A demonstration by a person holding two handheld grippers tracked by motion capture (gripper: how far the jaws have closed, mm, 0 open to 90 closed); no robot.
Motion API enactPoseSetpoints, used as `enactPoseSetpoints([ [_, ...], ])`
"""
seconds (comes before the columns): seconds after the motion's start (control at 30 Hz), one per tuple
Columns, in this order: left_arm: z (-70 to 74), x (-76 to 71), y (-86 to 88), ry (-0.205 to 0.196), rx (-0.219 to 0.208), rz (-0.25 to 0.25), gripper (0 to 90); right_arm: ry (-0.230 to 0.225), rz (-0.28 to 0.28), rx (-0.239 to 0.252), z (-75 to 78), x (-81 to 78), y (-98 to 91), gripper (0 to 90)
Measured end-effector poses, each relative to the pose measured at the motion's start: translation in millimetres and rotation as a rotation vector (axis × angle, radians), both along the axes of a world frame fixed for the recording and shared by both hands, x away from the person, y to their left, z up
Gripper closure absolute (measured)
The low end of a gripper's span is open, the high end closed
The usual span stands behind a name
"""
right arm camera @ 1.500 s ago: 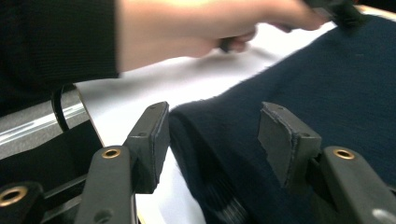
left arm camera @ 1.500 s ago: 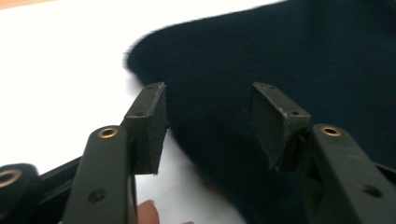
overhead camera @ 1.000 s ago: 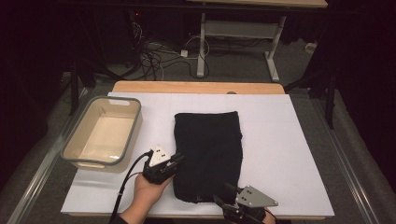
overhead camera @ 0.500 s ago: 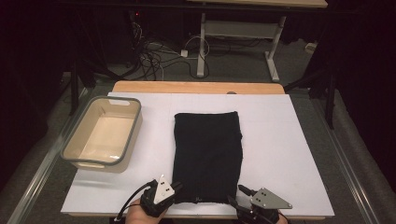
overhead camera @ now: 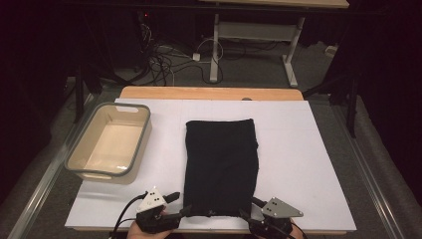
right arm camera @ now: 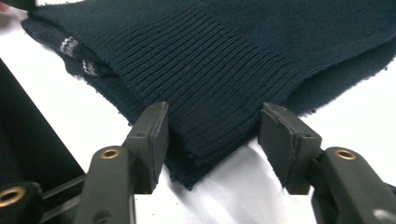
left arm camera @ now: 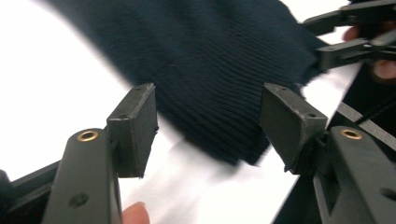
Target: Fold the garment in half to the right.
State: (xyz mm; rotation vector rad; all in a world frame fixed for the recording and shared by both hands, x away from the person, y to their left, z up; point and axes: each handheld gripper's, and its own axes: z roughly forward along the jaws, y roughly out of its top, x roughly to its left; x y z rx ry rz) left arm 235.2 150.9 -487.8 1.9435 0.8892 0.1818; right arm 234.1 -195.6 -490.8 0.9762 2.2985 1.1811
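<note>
Gripping only the top layer is our risk: the folded black knit sweater (overhead camera: 221, 167) lies mid-table, its near corners between our left gripper (left arm camera: 208, 123), jaws just opened, and right gripper (right arm camera: 212, 135), jaws apart, neither pressing; it could unfold. Well left, the beige tub (overhead camera: 74, 159) holds nothing.

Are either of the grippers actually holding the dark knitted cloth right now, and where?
Neither holds it. The left gripper, jaws just opened, and the right gripper each straddle a near corner of the folded dark knitted cloth, unpinched.
</note>
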Motion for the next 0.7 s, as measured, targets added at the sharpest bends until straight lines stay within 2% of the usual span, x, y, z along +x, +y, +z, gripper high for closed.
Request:
enactPoseSetpoints([
  [0.03,-0.7,-1.2,-3.0,0.002,0.037,-0.01,34.1,0.005,0.003,-0.009,-0.4,0.8,0.9,41.4],
  [0.07,-1.8,-1.5,-4.6,0.007,0.057,-0.019,35.8,0.011,0.004,-0.013,-0.9,1.6,1.5,41.0],
  [0.17,-7.1,-1.4,-8.6,0.048,0.109,-0.045,46.4,0.031,0.002,-0.006,-1.3,3.2,0.9,41.7],
  [0.2,-7.6,-2.5,-8.7,0.036,0.113,-0.042,47.3,0.035,0.004,-0.006,-1.3,3.7,0.7,42.6],
  [0.3,-7.4,-2.8,-10.2,0.036,0.116,-0.056,57.2,0.046,0.006,-0.005,-0.7,3.4,0.7,48.3],
  [0.4,-6.8,-2.2,-10.5,0.04,0.107,-0.063,63.9,0.048,0.022,-0.002,-0.5,1.7,0.1,58.4],
  [0.47,-6.1,-2.3,-10.6,0.026,0.104,-0.061,69.0,0.046,0.035,0.0,-0.5,0.7,0.2,67.0],
  [0.57,-5.3,-2.4,-10.5,0.009,0.107,-0.053,72.1,0.04,0.058,0.0,-0.4,-1.1,2.0,77.4],
  [0.7,-2.3,-2.7,-3.0,-0.007,0.102,-0.029,72.9,0.014,0.071,-0.019,1.4,-2.0,7.6,80.4],
])
